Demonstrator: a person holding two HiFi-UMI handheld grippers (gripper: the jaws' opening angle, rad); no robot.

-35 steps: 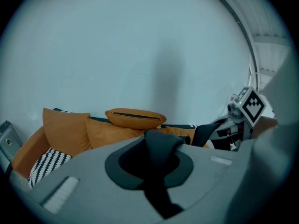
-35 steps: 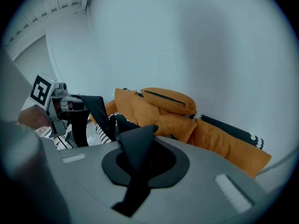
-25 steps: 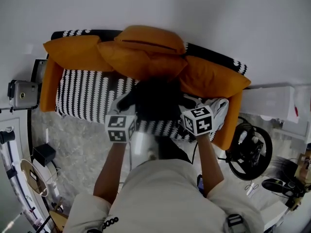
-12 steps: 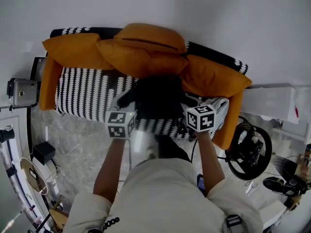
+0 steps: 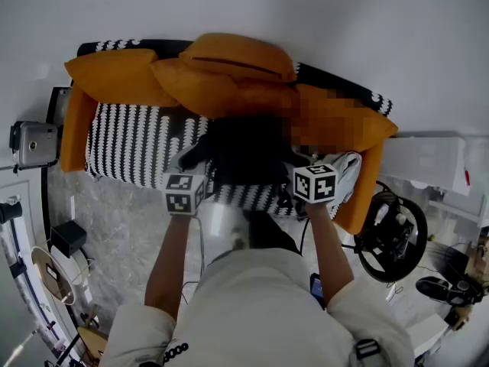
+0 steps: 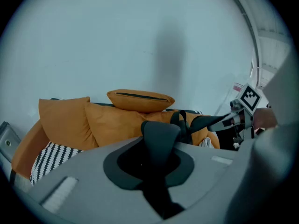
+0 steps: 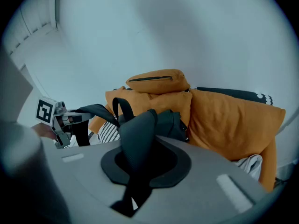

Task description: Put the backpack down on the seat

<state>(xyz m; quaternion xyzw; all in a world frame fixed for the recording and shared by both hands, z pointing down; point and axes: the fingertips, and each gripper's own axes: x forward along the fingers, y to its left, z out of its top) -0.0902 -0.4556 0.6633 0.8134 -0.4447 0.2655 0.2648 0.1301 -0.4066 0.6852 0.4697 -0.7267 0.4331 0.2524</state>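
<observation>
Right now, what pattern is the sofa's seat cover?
The seat cover is black-and-white patterned, clearest in the head view.

A heap of orange cushions [image 5: 229,75] leaned against the white wall [image 5: 321,14], with one flat cushion lying on top of the others. Left of the cushions stood a silver boxy device [image 5: 34,145]. Nearer me on that same side, a small black box [image 5: 69,239] sat on the grey marbled floor [image 5: 122,228]. Just right of the cushions lay a crumpled pale cloth [image 5: 348,170], and beyond it a black steering wheel [image 5: 390,235] and a white unit [image 5: 428,159].
</observation>
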